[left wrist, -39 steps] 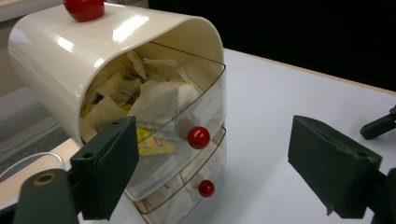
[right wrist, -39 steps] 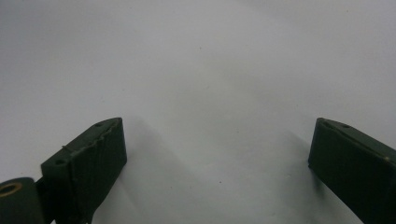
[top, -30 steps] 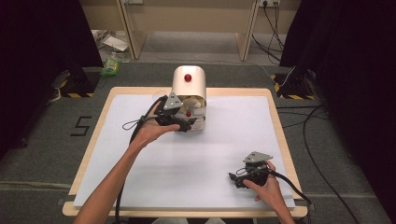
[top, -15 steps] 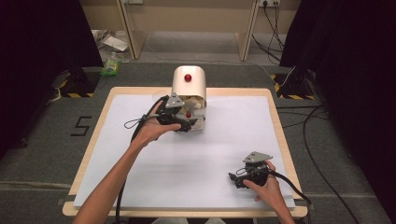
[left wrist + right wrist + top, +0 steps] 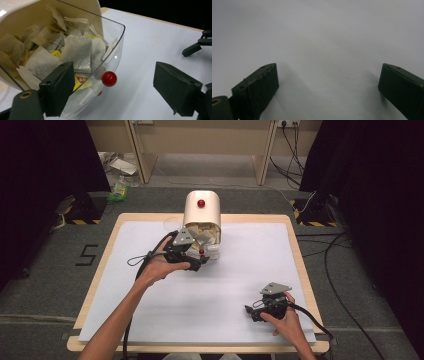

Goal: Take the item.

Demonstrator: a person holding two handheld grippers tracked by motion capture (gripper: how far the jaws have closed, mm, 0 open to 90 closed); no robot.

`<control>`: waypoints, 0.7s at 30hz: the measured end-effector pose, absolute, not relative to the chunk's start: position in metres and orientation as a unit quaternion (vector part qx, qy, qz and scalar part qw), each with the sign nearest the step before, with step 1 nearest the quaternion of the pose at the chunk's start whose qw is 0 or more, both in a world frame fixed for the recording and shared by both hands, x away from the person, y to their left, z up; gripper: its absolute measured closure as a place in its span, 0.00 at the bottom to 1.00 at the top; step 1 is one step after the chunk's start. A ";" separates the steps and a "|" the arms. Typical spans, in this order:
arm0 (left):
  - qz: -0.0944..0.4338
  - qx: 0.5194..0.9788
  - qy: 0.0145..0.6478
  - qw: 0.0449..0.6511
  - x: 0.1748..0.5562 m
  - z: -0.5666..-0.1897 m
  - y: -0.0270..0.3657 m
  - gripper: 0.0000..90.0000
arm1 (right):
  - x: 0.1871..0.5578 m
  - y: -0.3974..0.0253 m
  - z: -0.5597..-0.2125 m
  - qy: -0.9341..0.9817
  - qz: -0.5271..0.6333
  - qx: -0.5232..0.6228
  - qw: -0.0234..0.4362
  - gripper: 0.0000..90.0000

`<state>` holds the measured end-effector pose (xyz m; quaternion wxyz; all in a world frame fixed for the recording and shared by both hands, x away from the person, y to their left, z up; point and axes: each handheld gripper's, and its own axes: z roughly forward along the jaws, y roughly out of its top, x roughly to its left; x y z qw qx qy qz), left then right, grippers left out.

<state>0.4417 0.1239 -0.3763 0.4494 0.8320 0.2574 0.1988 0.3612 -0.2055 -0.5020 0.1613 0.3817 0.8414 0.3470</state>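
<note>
left gripper [image 5: 196,264]: jaws wide apart, holding nothing, set at the front of the dispenser, I think to take the red knob [image 5: 109,78] of its clear door
dispenser [image 5: 202,210]: at table's far edge, full of tea bags [image 5: 77,53], door tilted open
right gripper [image 5: 251,311]: open, empty, resting near the front right of the table [image 5: 260,250], probably waiting

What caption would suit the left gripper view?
Open tool at a tea bag box, its clear flap with a red knob tipped open.
</note>
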 end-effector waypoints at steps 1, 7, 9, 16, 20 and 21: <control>0.197 0.832 0.256 0.451 0.440 -0.377 0.124 0.19 | 0.361 -0.205 -0.502 0.841 0.347 0.382 0.161 0.04; 0.194 0.831 0.251 0.456 0.431 -0.379 0.127 0.20 | 0.361 -0.206 -0.502 0.842 0.347 0.381 0.162 0.04; 0.193 0.833 0.250 0.455 0.427 -0.380 0.127 0.21 | 0.361 -0.206 -0.502 0.842 0.347 0.380 0.162 0.04; 0.191 0.833 0.248 0.457 0.420 -0.382 0.129 0.21 | 0.361 -0.206 -0.502 0.841 0.348 0.381 0.162 0.04; 0.193 0.833 0.247 0.457 0.418 -0.384 0.129 0.21 | 0.361 -0.205 -0.502 0.841 0.348 0.382 0.161 0.04; 0.193 0.833 0.247 0.457 0.418 -0.384 0.129 0.21 | 0.361 -0.205 -0.502 0.841 0.348 0.382 0.160 0.04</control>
